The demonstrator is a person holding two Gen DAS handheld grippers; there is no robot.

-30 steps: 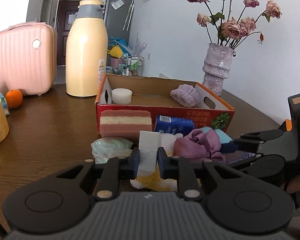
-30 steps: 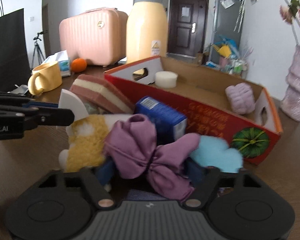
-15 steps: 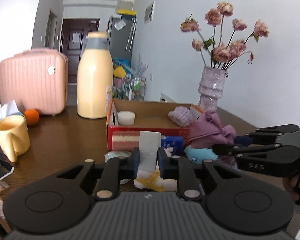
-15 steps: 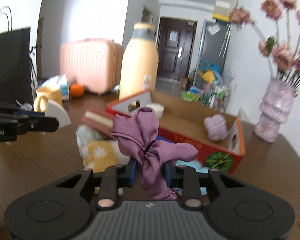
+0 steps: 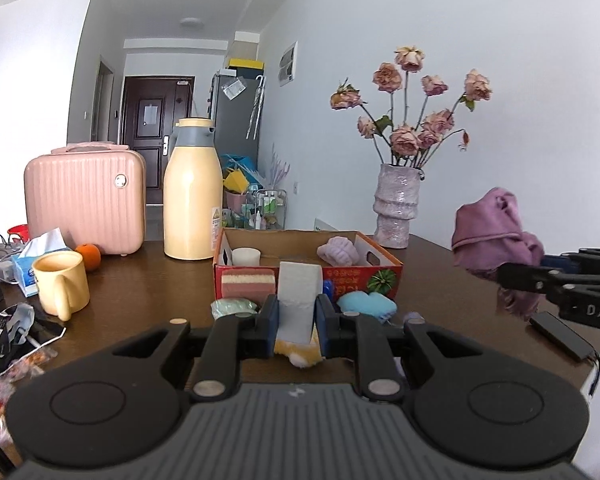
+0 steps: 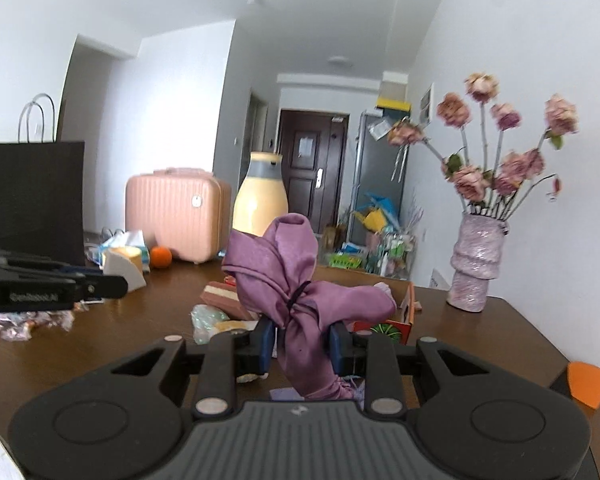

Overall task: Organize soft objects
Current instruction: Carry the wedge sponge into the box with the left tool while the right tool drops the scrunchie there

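Presently, the left gripper (image 5: 298, 316) is clamped on a white sponge block (image 5: 299, 290), held upright with its long axis vertical and its top standing clear above the fingertips; a yellow plush piece (image 5: 299, 350) lies just below the fingers. The right gripper (image 6: 302, 338) is closed on a purple cloth bow (image 6: 290, 276), pinched at its lower tail beneath the dark band at its knot; one lobe rises straight up above the fingers, another reaches out to the right, so the bow's long axis runs roughly vertical. Ahead of the left fingers stands the cardboard box (image 5: 340, 272), open side up, with a striped sponge (image 5: 248, 284), a pale green pouch (image 5: 232, 307) and a blue plush (image 5: 366, 305) along its near wall.
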